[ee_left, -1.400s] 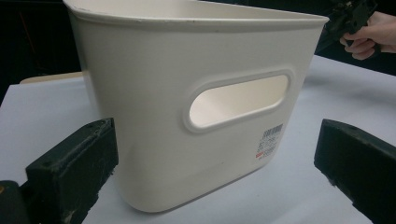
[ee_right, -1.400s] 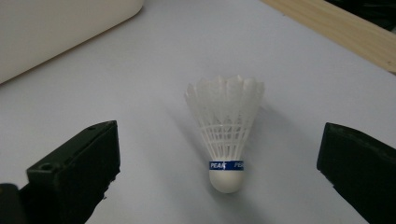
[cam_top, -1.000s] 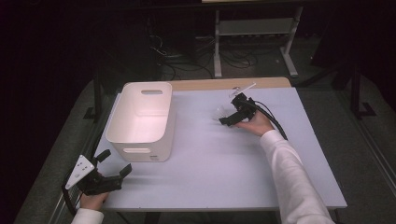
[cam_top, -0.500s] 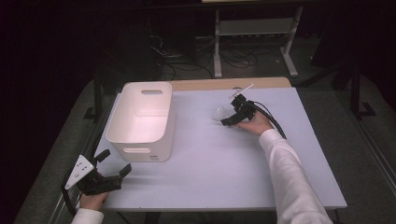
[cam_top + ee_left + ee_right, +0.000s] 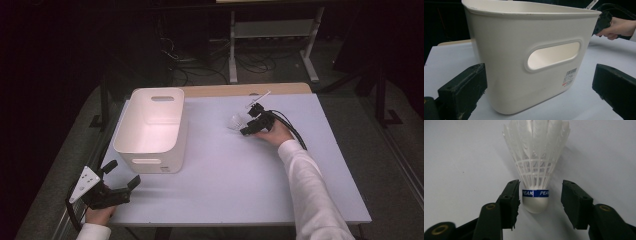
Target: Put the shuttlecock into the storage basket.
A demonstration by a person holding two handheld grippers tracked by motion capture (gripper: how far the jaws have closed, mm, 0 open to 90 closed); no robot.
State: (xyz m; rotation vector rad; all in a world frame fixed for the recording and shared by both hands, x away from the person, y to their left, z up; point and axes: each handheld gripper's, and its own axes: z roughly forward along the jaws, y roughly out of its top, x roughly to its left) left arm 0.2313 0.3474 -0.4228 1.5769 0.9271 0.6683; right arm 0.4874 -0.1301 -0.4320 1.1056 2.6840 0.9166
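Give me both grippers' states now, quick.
Left gripper: open, holding nothing, facing the white bin.
Right gripper: open, fingers either side of the shuttlecock head, not yet closed.

A pale blue-grey table [image 5: 215,195] filled the middle of the scene, its top plain and matt; the same top lay behind everything in the left gripper view [image 5: 446,60] and in the right gripper view [image 5: 461,155]. A light wooden strip [image 5: 280,89] ran along its far edge. Grey floor [image 5: 400,160] lay on both sides of the table. Beyond the far edge stood a white metal stand [image 5: 272,29] with a shelf between its two legs. To its left, a tangle of cables [image 5: 197,65] lay on the floor. A dark post [image 5: 382,92] rose at the far right, and the room behind was nearly black.
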